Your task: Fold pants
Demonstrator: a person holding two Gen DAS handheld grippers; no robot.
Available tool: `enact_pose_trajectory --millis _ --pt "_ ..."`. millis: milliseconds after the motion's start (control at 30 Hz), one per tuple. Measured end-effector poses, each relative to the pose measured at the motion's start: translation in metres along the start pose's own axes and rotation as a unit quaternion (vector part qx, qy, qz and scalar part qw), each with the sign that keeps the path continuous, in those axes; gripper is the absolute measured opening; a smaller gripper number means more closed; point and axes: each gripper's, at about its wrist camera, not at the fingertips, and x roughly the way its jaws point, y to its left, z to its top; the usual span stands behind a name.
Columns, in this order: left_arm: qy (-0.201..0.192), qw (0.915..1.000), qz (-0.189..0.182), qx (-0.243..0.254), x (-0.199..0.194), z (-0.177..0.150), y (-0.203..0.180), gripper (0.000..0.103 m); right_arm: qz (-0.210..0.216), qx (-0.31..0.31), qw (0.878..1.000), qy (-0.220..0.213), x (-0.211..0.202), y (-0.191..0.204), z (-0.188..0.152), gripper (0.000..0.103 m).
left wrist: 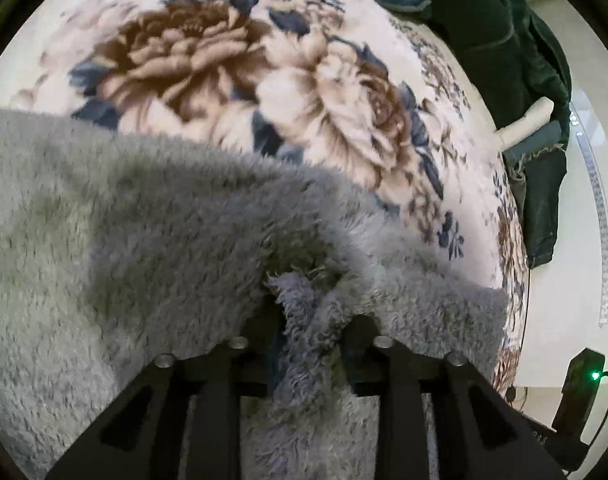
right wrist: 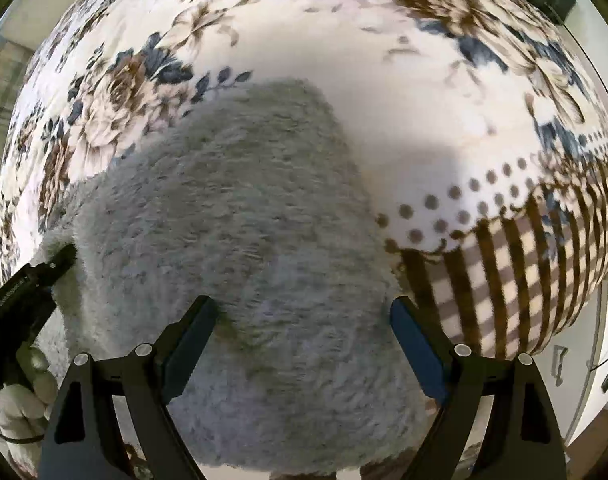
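The fluffy grey pants (left wrist: 151, 240) lie on a floral blanket (left wrist: 231, 60). My left gripper (left wrist: 310, 320) is shut on a bunched fold of the grey pants, which rises between its black fingers. In the right wrist view the pants (right wrist: 243, 208) spread across the blanket (right wrist: 404, 80). My right gripper (right wrist: 304, 312) is open just above the pants, its fingers wide apart with nothing between the pads. The left gripper (right wrist: 61, 262) shows at the left edge of the right wrist view, at the pants' edge.
Dark green clothing (left wrist: 504, 40) is piled at the blanket's far right edge, with a white tube (left wrist: 524, 124) among it. A black device with a green light (left wrist: 582, 384) sits on the floor at right. A checked blanket border (right wrist: 524, 280) drops off at right.
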Motion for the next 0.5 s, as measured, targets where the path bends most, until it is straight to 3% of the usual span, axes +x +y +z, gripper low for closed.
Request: enact_pose_trajectory --millis 33,67,100,167,300,400,500 --pt "-0.002 1.0000 -0.002 -0.004 -0.007 -0.003 0.001 0.039 -0.005 -0.011 1.000 -0.004 -0.003 0.006 -0.001 0.091" --pt "-0.007 0.9999 -0.007 -0.007 -0.013 -0.006 0.002 0.051 -0.014 -0.025 1.000 -0.009 -0.006 0.012 -0.001 0.091" --pt "-0.020 0.9995 -0.021 -0.012 -0.027 -0.011 0.005 0.074 -0.020 -0.034 0.999 -0.012 -0.007 0.017 -0.002 0.091" --pt "-0.050 0.9970 -0.048 -0.034 -0.054 -0.022 0.016 0.093 -0.021 -0.055 0.998 -0.016 -0.009 0.029 -0.005 0.096" --pt "-0.117 0.9843 -0.038 -0.127 -0.120 -0.055 0.059 0.093 -0.015 -0.077 0.997 -0.005 -0.006 0.049 -0.009 0.097" --pt "-0.165 0.9661 0.009 -0.199 -0.161 -0.086 0.097 0.093 0.001 -0.089 0.996 0.021 0.001 0.065 -0.013 0.097" --pt "-0.195 0.9406 0.033 -0.276 -0.182 -0.111 0.144 0.093 -0.002 -0.100 0.995 0.029 0.005 0.081 -0.018 0.097"
